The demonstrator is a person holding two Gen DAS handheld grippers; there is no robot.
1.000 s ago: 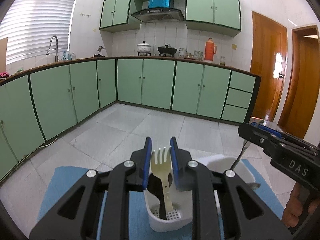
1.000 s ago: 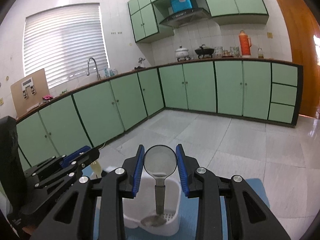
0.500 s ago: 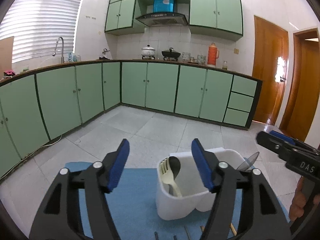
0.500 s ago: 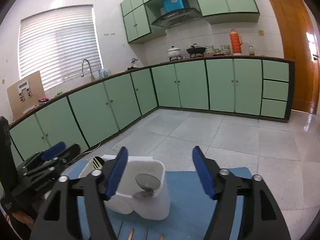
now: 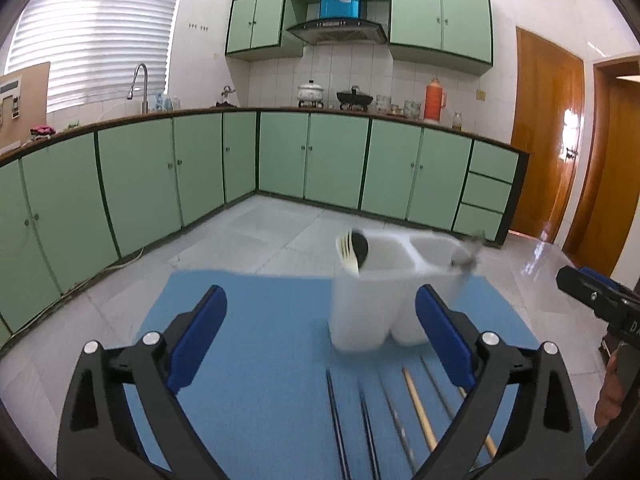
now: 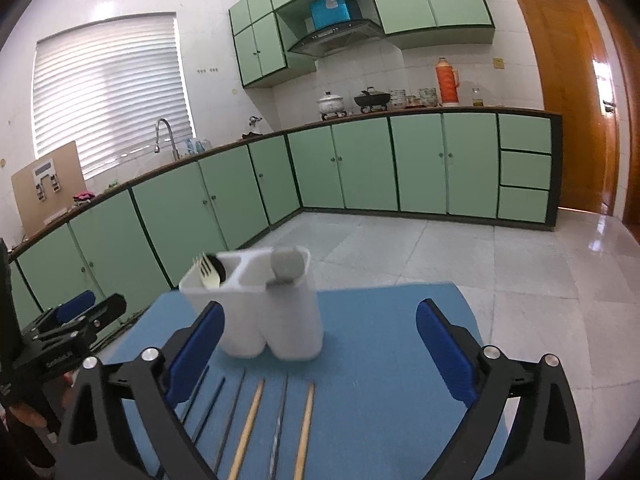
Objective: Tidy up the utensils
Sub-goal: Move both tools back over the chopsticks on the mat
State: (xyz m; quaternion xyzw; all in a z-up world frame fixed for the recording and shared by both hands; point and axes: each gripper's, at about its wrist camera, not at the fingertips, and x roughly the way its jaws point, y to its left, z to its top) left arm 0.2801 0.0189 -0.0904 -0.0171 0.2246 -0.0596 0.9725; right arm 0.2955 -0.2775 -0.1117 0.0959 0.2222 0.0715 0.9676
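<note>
The left gripper (image 5: 320, 336) is over the blue mat (image 5: 256, 344), its blue-padded fingers (image 5: 196, 336) spread wide and opening further, with nothing between them. The right gripper (image 6: 320, 344) is in the same condition: fingers (image 6: 444, 352) wide apart, opening, and holding nothing. The white utensil holder (image 6: 272, 312) stands upright on the mat, ahead of both grippers and touching neither. Its left compartment contains a pale yellow fork (image 6: 208, 272), tines up, beside a dark spoon (image 5: 360, 248). Its right compartment contains a metal spoon (image 6: 286, 266), bowl up, leaning against the rim. Several chopsticks lie side by side on the mat in front of the holder: dark chopsticks (image 6: 212, 396), wooden chopsticks (image 6: 250, 420) and metal chopsticks (image 6: 280, 416). In the left wrist view the right gripper appears at the right edge with part of a hand (image 5: 608, 396) below it. The tabletop (image 6: 520, 304) is pale and extends beyond the mat.
</note>
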